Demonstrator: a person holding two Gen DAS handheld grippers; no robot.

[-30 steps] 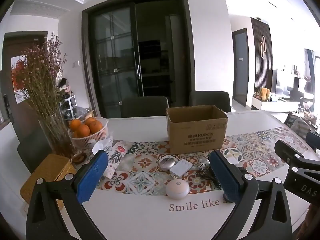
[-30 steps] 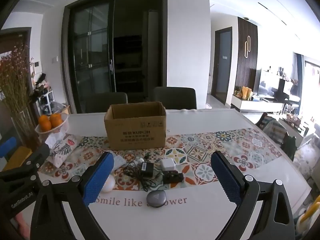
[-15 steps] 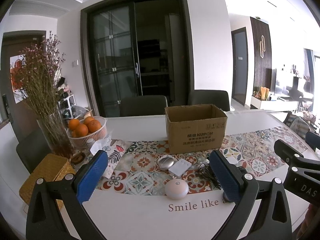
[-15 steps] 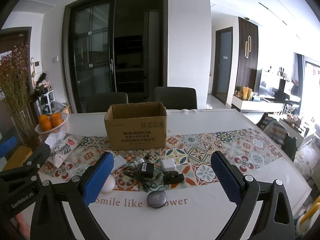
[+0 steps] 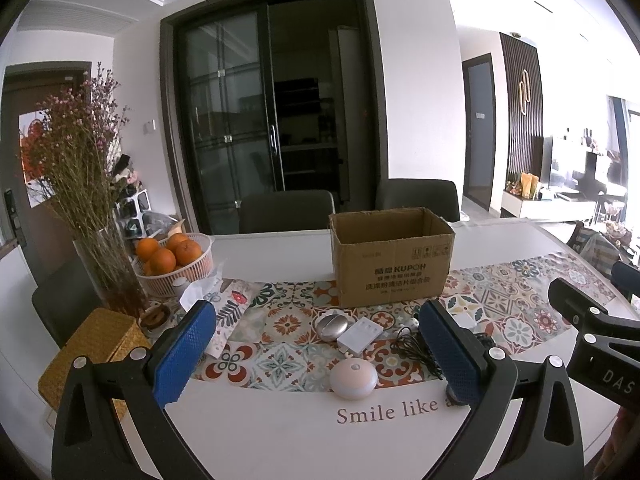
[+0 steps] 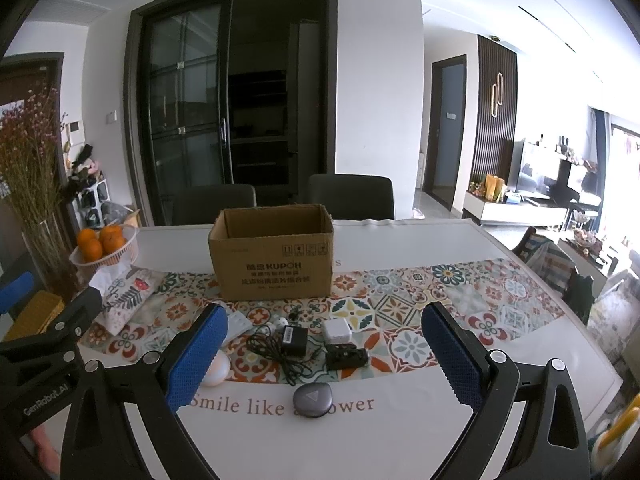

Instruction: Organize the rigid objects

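Note:
An open cardboard box (image 5: 390, 258) (image 6: 274, 256) stands mid-table on the patterned runner. In front of it lie small items: a round white puck (image 5: 353, 375) (image 6: 218, 368), a silver oval case (image 5: 330, 328), a flat white remote (image 5: 360, 335), a black adapter with cable (image 6: 294, 338), a white cube charger (image 6: 337, 330), a black clip (image 6: 346, 358) and a grey rounded device (image 6: 313, 398). My left gripper (image 5: 316, 364) is open and empty above the near table edge. My right gripper (image 6: 324, 364) is open and empty, to the right of the left one.
A basket of oranges (image 5: 174, 260), a glass vase of dried flowers (image 5: 108, 268), a floral pouch (image 5: 232, 312) and a woven yellow box (image 5: 96, 352) stand on the left. Two dark chairs (image 5: 288, 212) are behind the table.
Both views have shifted very slightly; the grippers stay open and the objects have not moved.

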